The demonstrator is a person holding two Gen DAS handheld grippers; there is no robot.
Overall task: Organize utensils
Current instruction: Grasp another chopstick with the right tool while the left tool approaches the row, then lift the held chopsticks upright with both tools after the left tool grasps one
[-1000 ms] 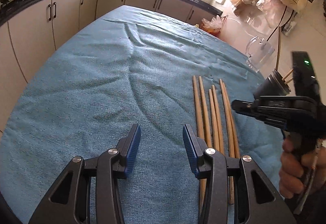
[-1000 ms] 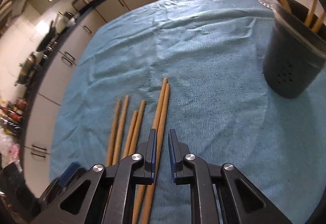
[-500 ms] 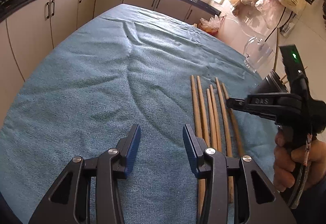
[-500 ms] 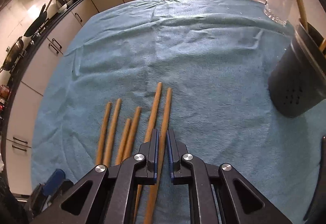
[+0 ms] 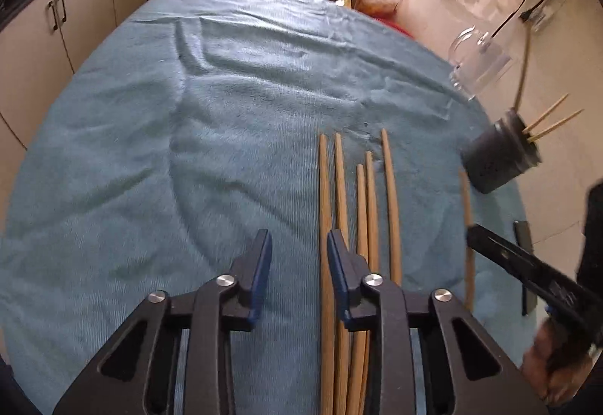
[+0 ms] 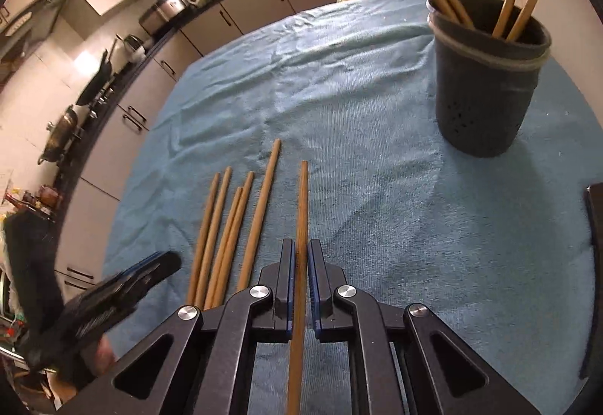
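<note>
Several wooden chopsticks (image 5: 361, 211) lie side by side on the blue towel (image 5: 188, 121); they also show in the right wrist view (image 6: 230, 226). My right gripper (image 6: 300, 256) is shut on one chopstick (image 6: 302, 204), held apart from the row and lifted off the towel; it shows in the left wrist view (image 5: 467, 226) too. A dark utensil cup (image 6: 486, 83) with several chopsticks in it stands at the right. My left gripper (image 5: 297, 249) is open and empty, just left of the row, its right finger over the leftmost sticks.
A clear glass jug (image 5: 478, 64) stands behind the cup (image 5: 497, 158). A thin dark object (image 5: 524, 260) lies near the towel's right edge. Kitchen cabinets (image 5: 86, 11) and a counter with pans (image 6: 68, 124) surround the table.
My right gripper has closed on the rightmost chopstick, lifted it and carried it right, away from the row. My left gripper has moved a little nearer the row and stays open.
</note>
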